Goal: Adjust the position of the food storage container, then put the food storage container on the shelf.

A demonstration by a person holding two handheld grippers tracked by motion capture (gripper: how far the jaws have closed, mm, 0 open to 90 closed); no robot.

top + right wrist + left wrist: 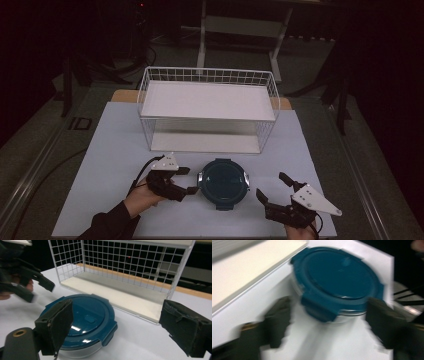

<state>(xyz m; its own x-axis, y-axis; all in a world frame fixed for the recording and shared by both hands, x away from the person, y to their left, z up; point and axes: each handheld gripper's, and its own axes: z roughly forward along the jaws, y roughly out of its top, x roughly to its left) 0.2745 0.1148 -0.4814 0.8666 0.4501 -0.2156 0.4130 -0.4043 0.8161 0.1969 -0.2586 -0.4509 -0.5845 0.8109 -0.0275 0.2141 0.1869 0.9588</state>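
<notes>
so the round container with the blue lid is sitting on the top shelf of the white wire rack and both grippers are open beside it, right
Not quite. The round container stands on the table in front of the white wire rack, not on its top shelf; the high view shows this. The rest holds: the left gripper and right gripper are open on either side of it.

High view overlooks table; gripper views closely share container (223,183).

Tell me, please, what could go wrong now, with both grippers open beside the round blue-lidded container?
The left gripper is open at the container's edge, so a grasp on the rounded lid rim may slip. The container looks glass under the lid, so a drop could break it. The wire rack stands close behind; lifting too low could hit its frame.
</notes>
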